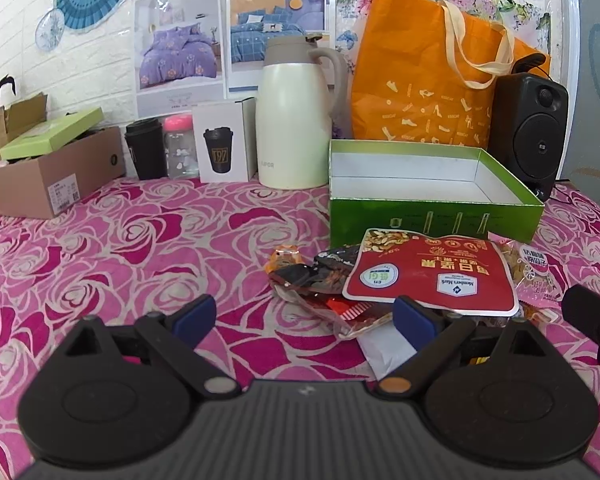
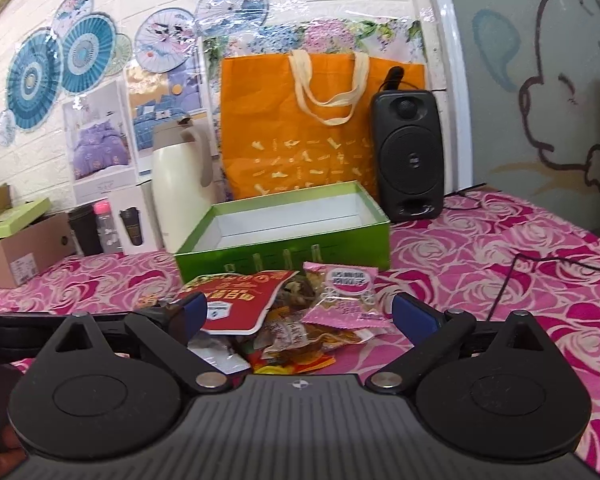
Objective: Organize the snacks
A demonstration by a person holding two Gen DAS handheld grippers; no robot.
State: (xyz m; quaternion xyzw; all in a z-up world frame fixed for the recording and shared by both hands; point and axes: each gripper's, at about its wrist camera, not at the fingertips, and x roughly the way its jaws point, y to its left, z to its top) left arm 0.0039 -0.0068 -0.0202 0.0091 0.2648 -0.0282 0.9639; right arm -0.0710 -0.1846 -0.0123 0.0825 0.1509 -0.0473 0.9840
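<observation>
plainly the snack pile (image 2: 292, 320) lies dead ahead between the spread fingers of the right hand-held gripper (image 2: 300, 316), nearer than the equally released left hand-held gripper (image 1: 304, 316), with the green box (image 2: 284, 240) just behind toward the table's far edge.

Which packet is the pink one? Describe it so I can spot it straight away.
Find the open green box in front of the orange bag. The snack pile lies just before it. The pink packet sits at the pile's right edge, beside the red pouch, part clear with a white oval label.

The bench (image 1: 100, 248) carries a pink rose-pattern cloth. A snack-packet pile (image 2: 300, 320) lies directly ahead of the fingers (image 2: 192, 312). Beyond the pile sits an open green box (image 2: 284, 256), with a flask (image 1: 296, 120), orange bag (image 1: 420, 88) and speaker (image 2: 410, 160) farther back.
</observation>
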